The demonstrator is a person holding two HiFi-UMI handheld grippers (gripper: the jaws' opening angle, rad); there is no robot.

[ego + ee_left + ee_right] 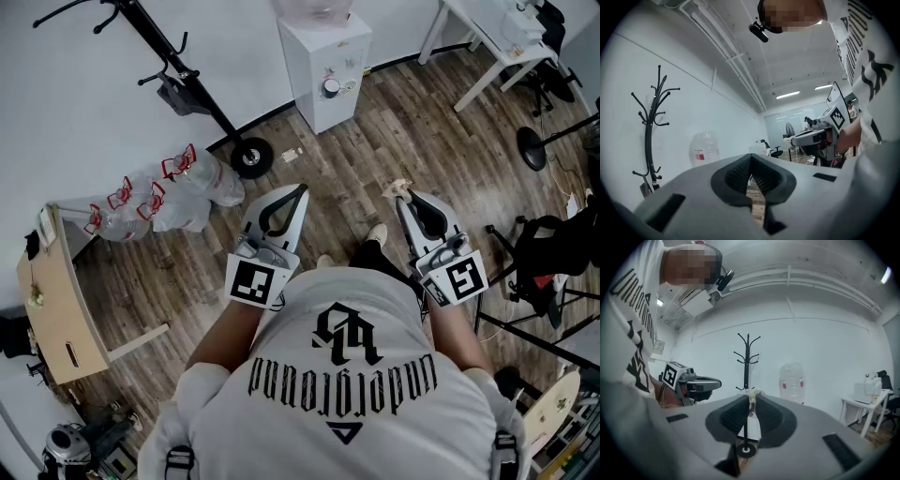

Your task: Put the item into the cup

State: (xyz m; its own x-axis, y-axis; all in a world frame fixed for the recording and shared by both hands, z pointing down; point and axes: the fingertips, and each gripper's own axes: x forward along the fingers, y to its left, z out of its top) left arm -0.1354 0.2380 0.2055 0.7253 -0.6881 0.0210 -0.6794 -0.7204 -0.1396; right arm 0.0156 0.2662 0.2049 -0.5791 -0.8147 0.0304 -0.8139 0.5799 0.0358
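Head view: right gripper (406, 194) is pinching a pale item (400, 186), well apart from the dispenser (325, 66); no cup is showing; left gripper view: left gripper (751, 159) is clenching empty fingers (736, 176); right gripper view: item is seeming light, thin, crushable, best gripped gently at its edge.

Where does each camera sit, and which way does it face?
Head view: on the person's head, facing steeply down at the floor; shows the shirt, left gripper and right gripper.
Left gripper view: on the left gripper, level along its shut jaws toward the white wall; shows the shirt and right gripper.
Right gripper view: on the right gripper, along jaws clamping a pale item; shows the shirt and left gripper.
Shared: both gripper views catch the coat rack and water bottle.
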